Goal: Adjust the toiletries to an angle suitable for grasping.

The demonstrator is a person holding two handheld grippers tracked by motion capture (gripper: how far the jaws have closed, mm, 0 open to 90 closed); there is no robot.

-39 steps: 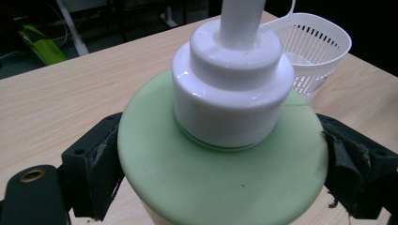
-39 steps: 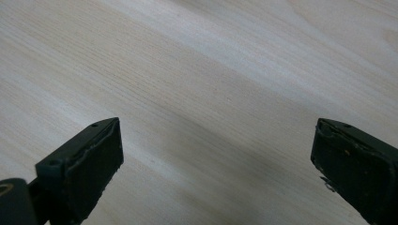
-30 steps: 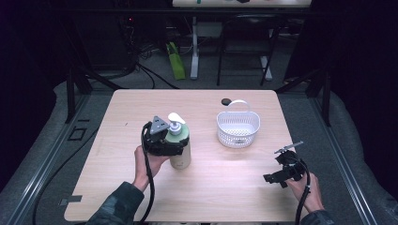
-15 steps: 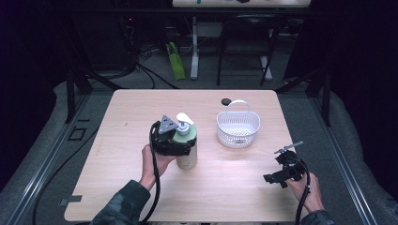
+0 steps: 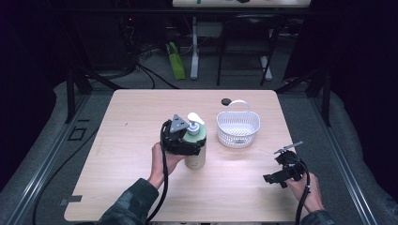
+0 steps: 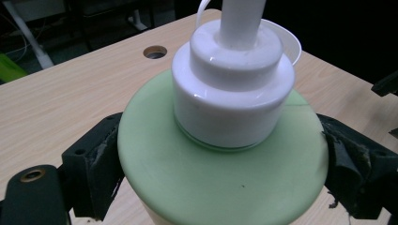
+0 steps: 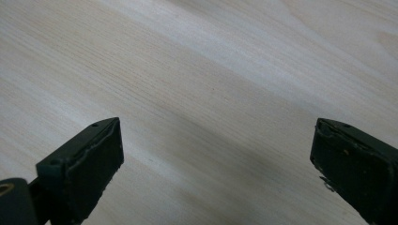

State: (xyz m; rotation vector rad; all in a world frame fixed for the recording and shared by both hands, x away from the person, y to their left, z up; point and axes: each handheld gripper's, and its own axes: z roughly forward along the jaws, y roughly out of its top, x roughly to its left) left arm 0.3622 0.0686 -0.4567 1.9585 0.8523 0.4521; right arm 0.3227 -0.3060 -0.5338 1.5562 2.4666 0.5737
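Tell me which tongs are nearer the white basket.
Left. The left tongs grip the pump bottle just beside the white basket. The right tongs hover open over bare table near the front edge, farther from it.

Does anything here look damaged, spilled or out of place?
Only small wear: the black pads of the left gripper look frayed where they clamp the green pump bottle. The bottle stands upright, the basket sits level, and no spill shows on the table.
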